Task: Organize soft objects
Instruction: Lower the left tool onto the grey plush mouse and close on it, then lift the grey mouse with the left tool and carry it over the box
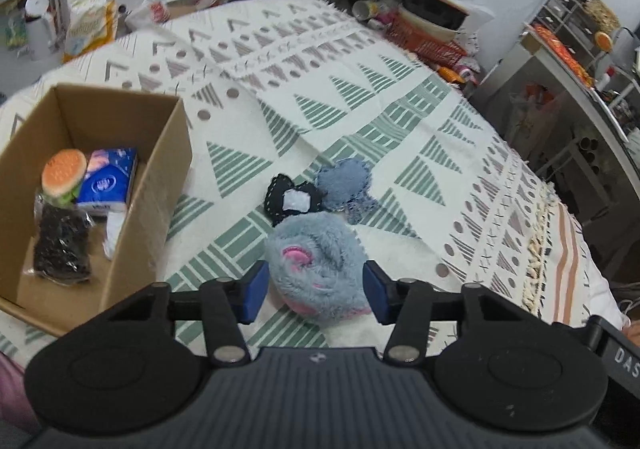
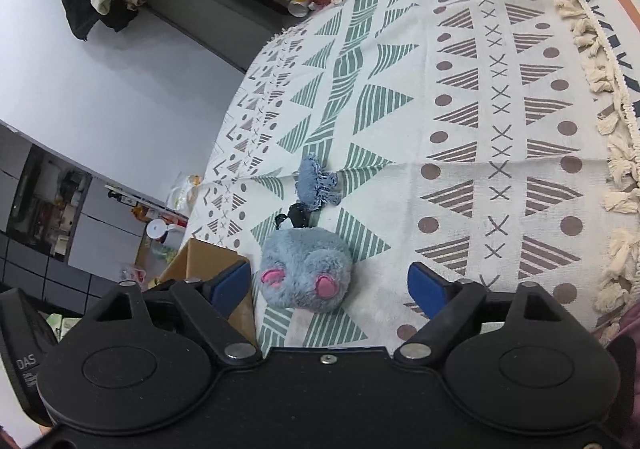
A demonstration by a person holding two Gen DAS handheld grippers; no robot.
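A fluffy grey plush toy (image 1: 316,269) with pink ears lies on the patterned bedspread (image 1: 360,109). My left gripper (image 1: 316,293) is open, and the toy shows between its blue pads (image 1: 254,291) without being lifted. In the right wrist view my right gripper (image 2: 330,287) is open wide, with the same plush toy (image 2: 306,273) just ahead, nearer its left pad. Behind the toy lie a black felt piece (image 1: 294,201) with a white patch and a blue denim piece (image 1: 346,185). A cardboard box (image 1: 160,177) on the left holds a burger toy (image 1: 64,173), a blue tissue pack (image 1: 108,181) and a black bagged item (image 1: 60,245).
The box corner (image 2: 212,261) sits close to my right gripper's left finger. An orange basket (image 1: 424,41) with clutter stands past the bed's far edge, and a metal shelf (image 1: 560,61) is at the right. The bedspread's tasselled fringe (image 2: 592,29) marks its right side.
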